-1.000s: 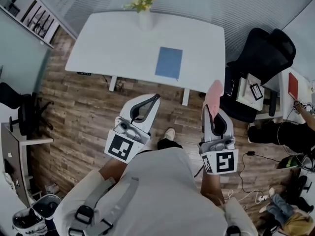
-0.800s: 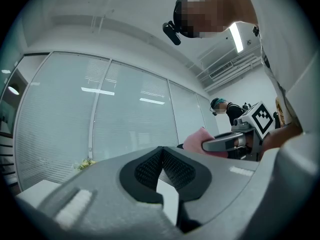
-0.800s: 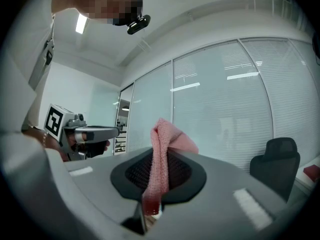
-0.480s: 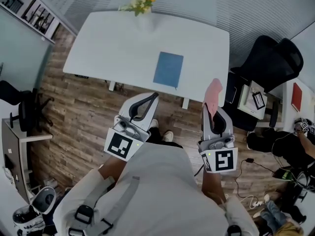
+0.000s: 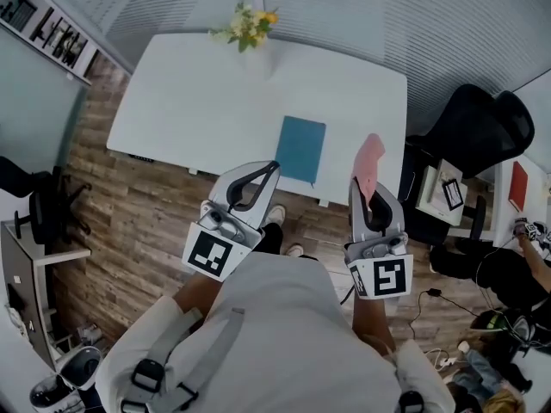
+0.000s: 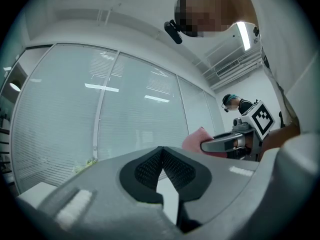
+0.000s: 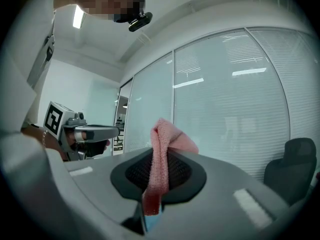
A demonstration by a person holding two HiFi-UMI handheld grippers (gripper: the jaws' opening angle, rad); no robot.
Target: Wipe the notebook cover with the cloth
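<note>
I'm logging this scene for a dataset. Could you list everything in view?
table: one, white, ahead of the person
notebook: one, blue, flat by the table's near edge
flowers: one bunch, yellow and green, at the table's far edge
cloth: one, pink, in the right gripper's jaws
office chair: one, black, right of the table
floor: one, brown wood planks, under the table
left hand-held gripper: one, grey, jaws together, empty
right hand-held gripper: one, grey, shut on the cloth
</note>
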